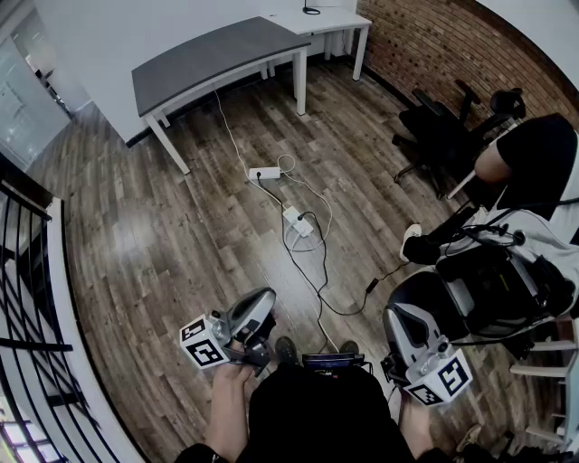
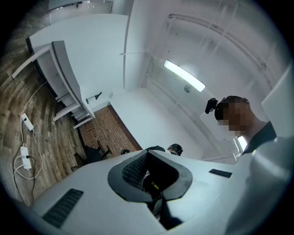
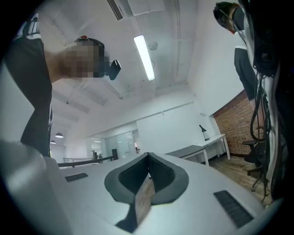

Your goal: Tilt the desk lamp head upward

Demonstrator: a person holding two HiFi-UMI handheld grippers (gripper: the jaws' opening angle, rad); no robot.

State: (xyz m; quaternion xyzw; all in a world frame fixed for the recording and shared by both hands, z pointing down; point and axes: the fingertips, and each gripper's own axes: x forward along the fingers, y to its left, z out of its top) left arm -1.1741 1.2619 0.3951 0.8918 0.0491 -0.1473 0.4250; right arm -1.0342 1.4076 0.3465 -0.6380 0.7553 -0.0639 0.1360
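Note:
The black desk lamp (image 3: 202, 131) stands small and far off on a white desk (image 3: 212, 142) by the brick wall; in the left gripper view the lamp (image 2: 94, 97) is also tiny. In the head view only a dark bit of the lamp (image 1: 311, 9) shows at the top edge. Both grippers are held low, close to the person's body and far from the lamp. My left gripper (image 1: 268, 298) points up and right with its jaws together and nothing in them. My right gripper (image 1: 392, 314) is shut and empty too, its jaws meeting at the tip (image 3: 148, 155).
A grey desk (image 1: 217, 56) stands beside the white desk (image 1: 336, 20). Power strips (image 1: 264, 173) and cables (image 1: 318, 271) lie across the wooden floor. A black office chair (image 1: 441, 128), a seated person (image 1: 536, 155) and a loaded chair (image 1: 493, 291) fill the right. A railing (image 1: 32, 298) runs along the left.

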